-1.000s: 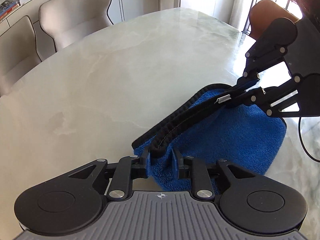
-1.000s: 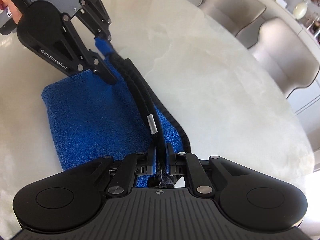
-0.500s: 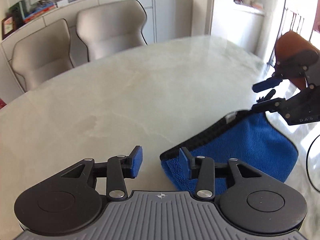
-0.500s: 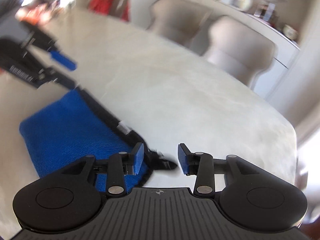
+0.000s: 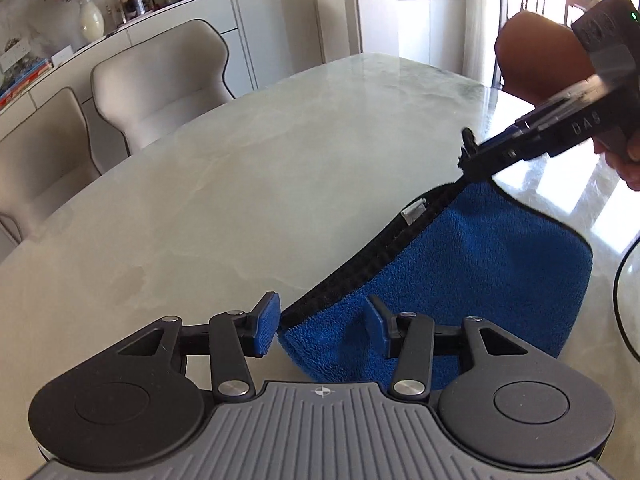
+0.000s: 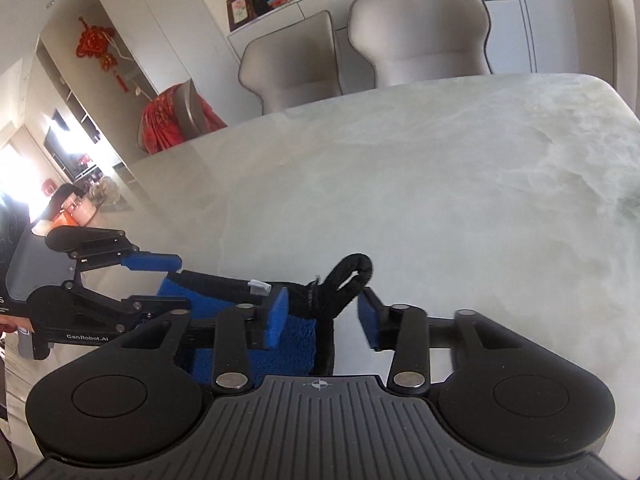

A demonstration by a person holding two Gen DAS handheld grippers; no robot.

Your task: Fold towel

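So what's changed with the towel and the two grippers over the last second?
Both the left gripper and right gripper opened and let go of the blue towel, then drew back. The towel stayed folded on the marble table.

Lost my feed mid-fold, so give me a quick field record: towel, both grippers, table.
towel: blue towel with black trim, folded, lying on the table
hanging loop: black loop sticks up at the towel's corner, between the right gripper's pads
left gripper: left gripper open, towel corner between its pads, not clamped
right gripper: right gripper open, nothing clamped
table: marble table
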